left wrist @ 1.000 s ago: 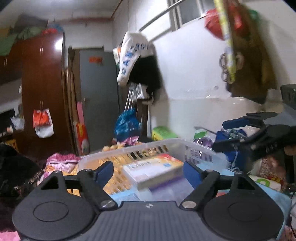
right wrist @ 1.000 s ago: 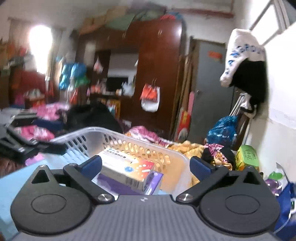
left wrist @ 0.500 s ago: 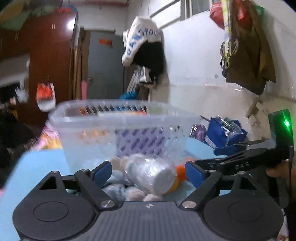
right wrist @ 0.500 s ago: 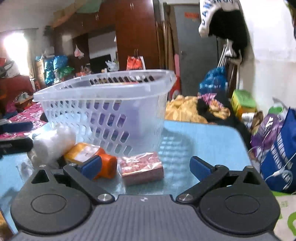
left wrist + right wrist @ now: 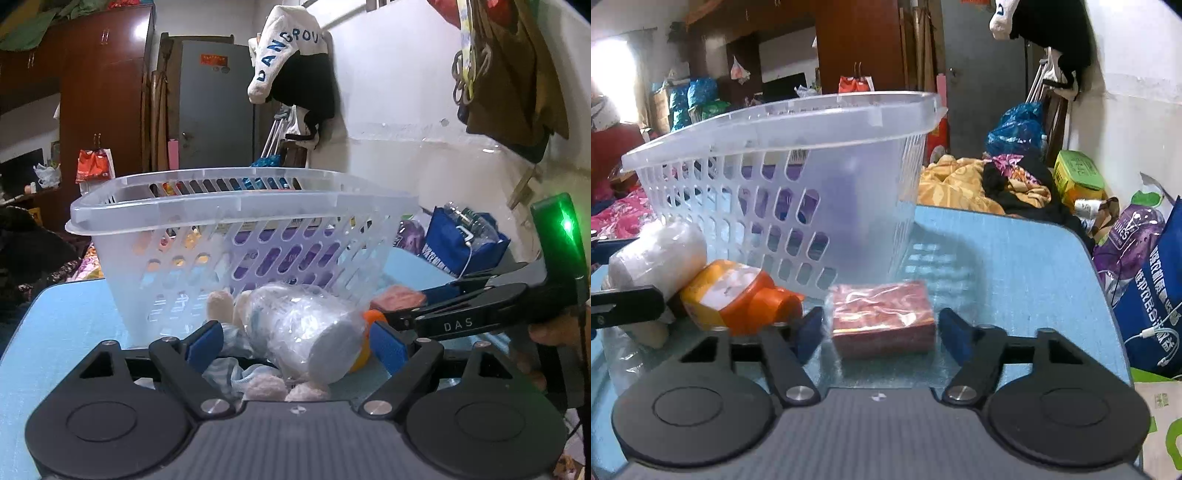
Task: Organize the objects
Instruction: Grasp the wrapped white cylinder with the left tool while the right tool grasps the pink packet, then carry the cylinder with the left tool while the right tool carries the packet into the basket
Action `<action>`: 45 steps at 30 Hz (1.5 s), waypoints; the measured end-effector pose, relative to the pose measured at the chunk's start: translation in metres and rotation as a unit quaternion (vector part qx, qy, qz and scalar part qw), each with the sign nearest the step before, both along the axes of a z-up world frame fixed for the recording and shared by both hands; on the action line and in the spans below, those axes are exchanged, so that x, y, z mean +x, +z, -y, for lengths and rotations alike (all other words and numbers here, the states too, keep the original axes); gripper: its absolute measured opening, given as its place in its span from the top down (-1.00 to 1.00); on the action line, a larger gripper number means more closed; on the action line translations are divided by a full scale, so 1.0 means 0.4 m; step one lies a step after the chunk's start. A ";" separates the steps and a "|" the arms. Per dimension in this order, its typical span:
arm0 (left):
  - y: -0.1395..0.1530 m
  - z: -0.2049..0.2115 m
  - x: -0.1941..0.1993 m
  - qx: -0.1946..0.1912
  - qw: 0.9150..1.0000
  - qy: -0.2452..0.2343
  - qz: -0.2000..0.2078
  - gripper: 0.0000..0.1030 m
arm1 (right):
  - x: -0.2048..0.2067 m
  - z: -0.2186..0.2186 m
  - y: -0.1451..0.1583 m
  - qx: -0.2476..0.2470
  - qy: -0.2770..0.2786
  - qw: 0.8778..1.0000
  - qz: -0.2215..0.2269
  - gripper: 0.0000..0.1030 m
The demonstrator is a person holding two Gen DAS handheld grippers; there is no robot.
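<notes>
A clear plastic basket (image 5: 236, 206) stands on the blue table (image 5: 62, 325), with a purple box inside it. My left gripper (image 5: 295, 343) is open around a plastic-wrapped white roll (image 5: 310, 328) that lies on a plush toy (image 5: 221, 306). My right gripper (image 5: 881, 332) is open around a red foil-wrapped box (image 5: 882, 317) in front of the basket (image 5: 783, 122). An orange bottle (image 5: 735, 295) lies on its side left of the red box, next to the white roll (image 5: 657, 254). The right gripper also shows in the left wrist view (image 5: 443, 306).
A blue shopping bag (image 5: 1152, 295) and a purple packet (image 5: 1126, 236) stand off the table's right edge. Yellow bedding (image 5: 960, 188) and clothes lie beyond the table. A white wall runs along the right.
Both grippers have dropped from above the basket to table level. The left now frames the wrapped roll and the right has closed in around the red box.
</notes>
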State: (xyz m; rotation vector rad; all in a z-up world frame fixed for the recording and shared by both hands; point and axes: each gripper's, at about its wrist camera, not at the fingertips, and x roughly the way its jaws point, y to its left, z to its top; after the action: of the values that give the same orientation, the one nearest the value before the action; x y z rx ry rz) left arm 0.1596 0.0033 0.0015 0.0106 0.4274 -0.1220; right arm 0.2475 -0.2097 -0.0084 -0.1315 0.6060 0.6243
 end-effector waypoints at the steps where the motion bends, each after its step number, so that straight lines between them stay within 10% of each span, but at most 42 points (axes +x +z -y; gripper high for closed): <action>1: 0.000 0.007 0.003 0.003 1.000 0.000 0.000 -0.72 | -0.001 -0.001 -0.001 0.001 -0.001 1.000 -0.001 -0.26; 6: -0.002 0.033 0.009 0.013 1.000 0.011 0.002 -0.72 | -0.006 0.003 0.000 -0.001 -0.005 1.000 0.007 -0.22; 9: -0.006 0.047 0.012 0.023 0.999 0.024 0.005 -0.31 | -0.013 0.001 0.004 -0.004 -0.005 1.000 0.015 -0.22; 26: 0.032 0.015 -0.135 -0.011 0.989 0.002 0.148 -0.23 | -0.121 0.048 0.036 0.060 0.004 0.996 0.072 -0.22; 45: 0.053 -0.079 -0.226 -0.032 0.982 -0.001 0.188 -0.21 | -0.275 0.054 0.038 0.095 0.061 0.989 0.100 -0.21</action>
State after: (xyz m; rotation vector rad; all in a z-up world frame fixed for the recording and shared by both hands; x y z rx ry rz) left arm 0.0692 0.0348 0.0228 -0.0290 0.0446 -0.1316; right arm 0.1375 -0.2312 0.0067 -0.0520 0.3450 0.7742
